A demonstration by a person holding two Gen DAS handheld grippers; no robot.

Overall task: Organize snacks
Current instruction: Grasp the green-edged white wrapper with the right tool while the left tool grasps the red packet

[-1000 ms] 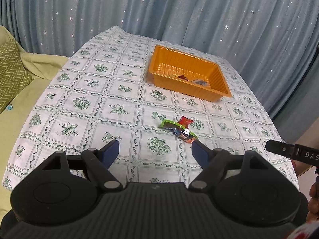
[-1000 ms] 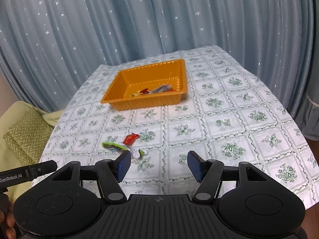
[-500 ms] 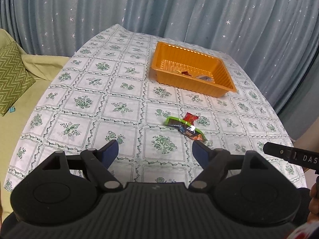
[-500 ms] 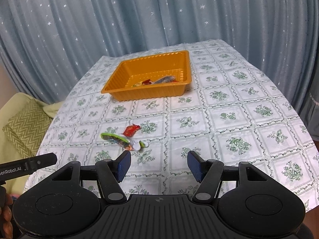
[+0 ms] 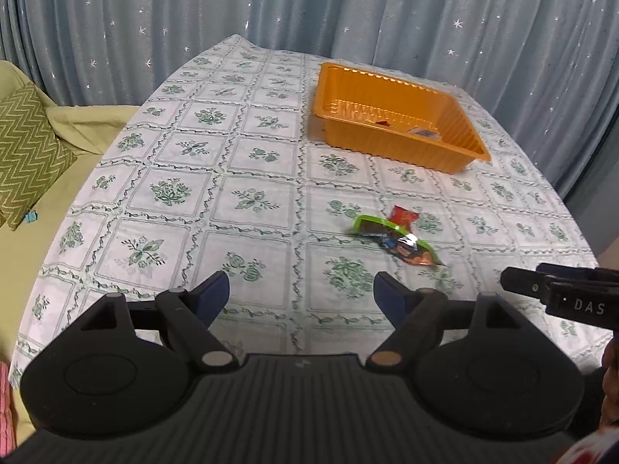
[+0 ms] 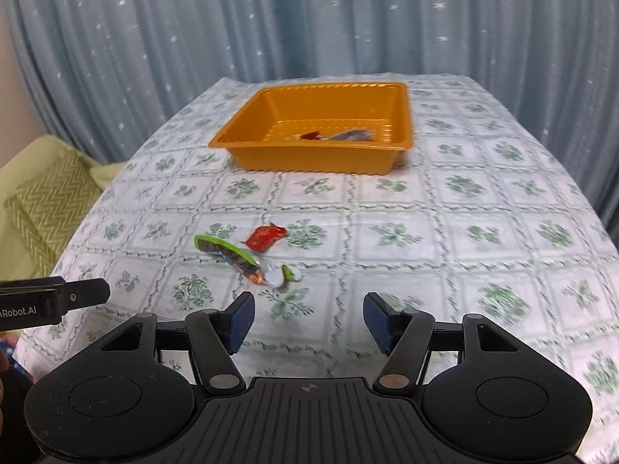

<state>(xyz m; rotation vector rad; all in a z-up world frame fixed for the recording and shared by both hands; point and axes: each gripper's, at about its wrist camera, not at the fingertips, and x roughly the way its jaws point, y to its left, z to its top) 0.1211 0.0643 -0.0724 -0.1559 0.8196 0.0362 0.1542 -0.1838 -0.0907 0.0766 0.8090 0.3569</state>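
An orange tray (image 5: 456,116) (image 6: 240,133) stands at the far side of the table with a few wrapped snacks (image 6: 332,135) in it. On the cloth in front of it lie a red snack packet (image 5: 402,215) (image 6: 265,236) and a green-edged wrapper (image 5: 373,226) (image 6: 222,249) with an orange packet (image 5: 412,251) (image 6: 253,272) beside it. My left gripper (image 5: 301,292) is open and empty, short of the packets and left of them. My right gripper (image 6: 307,311) is open and empty, just in front of them.
A flowered tablecloth (image 5: 185,178) covers the round table. A green sofa with a zigzag cushion (image 5: 27,154) stands to the left. Blue star curtains (image 6: 309,19) hang behind. The other gripper's tip shows at each view's edge (image 5: 557,290) (image 6: 58,295).
Both grippers have come down and nearer to the loose packets, which now look larger. The right view has swung so the packets sit closer to its fingers. Neither gripper has taken anything.
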